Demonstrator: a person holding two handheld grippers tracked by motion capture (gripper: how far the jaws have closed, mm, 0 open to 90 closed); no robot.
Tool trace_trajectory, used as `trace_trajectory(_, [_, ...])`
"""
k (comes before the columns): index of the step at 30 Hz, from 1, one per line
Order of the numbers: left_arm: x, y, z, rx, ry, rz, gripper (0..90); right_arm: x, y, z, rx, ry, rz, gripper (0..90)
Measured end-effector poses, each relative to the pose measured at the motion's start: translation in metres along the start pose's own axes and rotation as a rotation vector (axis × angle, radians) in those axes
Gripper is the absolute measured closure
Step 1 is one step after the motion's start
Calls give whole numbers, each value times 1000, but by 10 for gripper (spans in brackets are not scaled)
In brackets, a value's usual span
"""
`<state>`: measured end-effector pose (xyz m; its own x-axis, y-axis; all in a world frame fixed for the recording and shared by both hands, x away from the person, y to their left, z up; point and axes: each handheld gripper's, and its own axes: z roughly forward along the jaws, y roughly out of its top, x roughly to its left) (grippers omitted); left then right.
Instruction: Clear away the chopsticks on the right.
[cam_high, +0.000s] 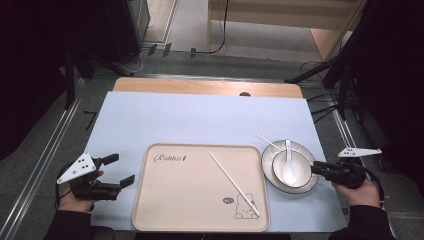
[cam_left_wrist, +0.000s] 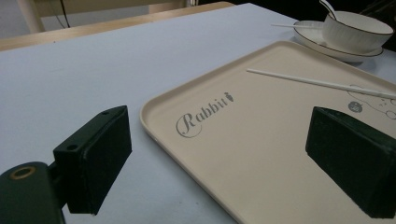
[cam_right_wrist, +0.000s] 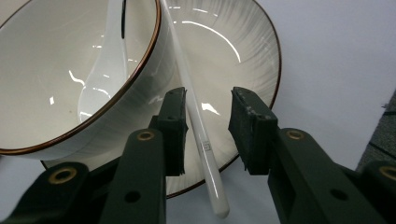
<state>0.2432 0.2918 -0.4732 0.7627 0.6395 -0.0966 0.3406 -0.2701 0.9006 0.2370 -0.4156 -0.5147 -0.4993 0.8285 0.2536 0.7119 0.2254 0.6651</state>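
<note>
At the lower left of the high view, the left claw (cam_high: 119, 169) rests just off the left edge of the beige tray (cam_high: 165, 200), its jaws spread wide and holding nothing. In the left gripper view, one jaw hangs over the pale blue worktop (cam_left_wrist: 93, 56) and the other over the tray near its "Rabbit" lettering.

At the lower right of the high view, the right claw (cam_high: 317, 169) reaches the rim of the plate (cam_high: 267, 156), which carries a white bowl (cam_high: 278, 161) with a white spoon (cam_high: 289, 165) in it. In the right gripper view, this claw (cam_right_wrist: 208, 119) is partly open, its jaws on either side of a white chopstick (cam_right_wrist: 196, 116) lying on the plate against the bowl. The chopstick sits close to the left jaw; whether they touch I cannot tell. The claw is not clamped on it.

A second chopstick (cam_high: 234, 184) lies diagonally across the tray.
</note>
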Motion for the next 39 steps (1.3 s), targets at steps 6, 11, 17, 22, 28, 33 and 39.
trace_trajectory(6, [0,0,0,4,-1,3,73,-1,2,10,47,27,-28,786])
trace_trajectory(11, [0,0,1,4,1,2,73,-4,3,15,67,43,-32,829])
trace_trajectory(17, [0,0,1,5,0,3,73,-8,3,14,80,64,-12,842])
trace_trajectory(22, [0,0,0,2,0,2,73,-8,5,13,76,64,9,846])
trace_trajectory(28, [0,0,0,2,1,1,73,-6,9,6,63,55,40,849])
trace_trajectory(33, [0,0,0,4,2,4,73,-7,13,-2,39,62,110,850])
trace_trajectory(39, [0,0,0,4,3,4,74,-4,18,-11,8,52,115,852])
